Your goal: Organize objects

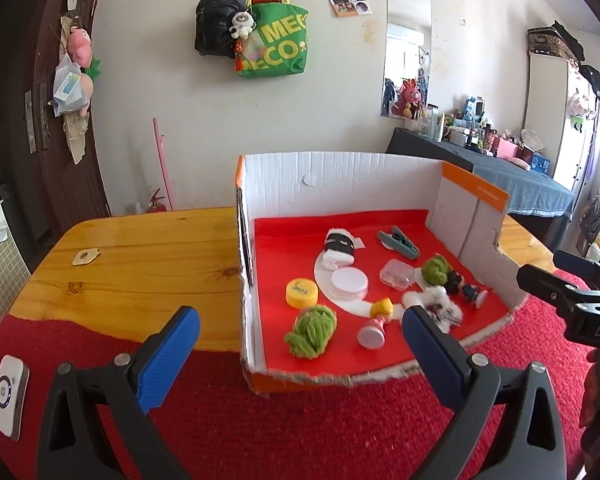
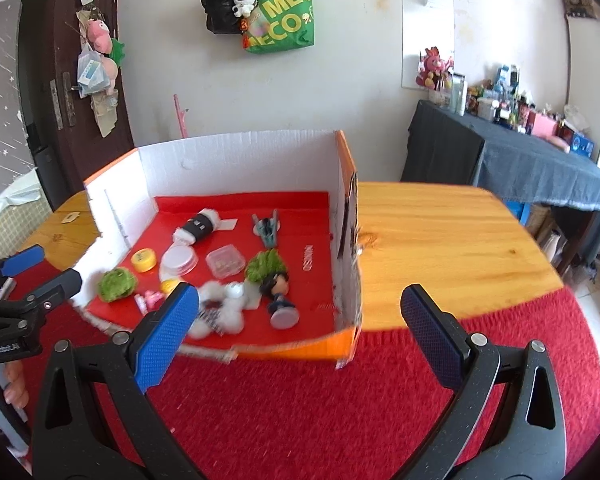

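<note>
A white cardboard box (image 1: pixel 332 172) (image 2: pixel 236 156) with a red floor stands on the wooden table, its near side cut low. Inside lie two green yarn balls (image 1: pixel 312 332) (image 1: pixel 436 270), a yellow lid (image 1: pixel 301 291), a round white container (image 1: pixel 350 283), a clear plastic case (image 1: pixel 396 274), a teal clip (image 1: pixel 398 242), a black-and-white roll (image 1: pixel 340 250), a pink-and-yellow bottle (image 1: pixel 374 326), a white furry toy (image 1: pixel 436 304) and a small figurine (image 2: pixel 278 292). My left gripper (image 1: pixel 300 360) is open before the box's near left corner. My right gripper (image 2: pixel 300 340) is open by the near right corner.
A red knitted cloth (image 1: pixel 280 432) covers the table's near part. A white device (image 1: pixel 9 396) lies at the cloth's far left and a small tag (image 1: pixel 85 257) on the bare wood (image 1: pixel 140 264). A cluttered side table (image 2: pixel 540 160) stands at the back right.
</note>
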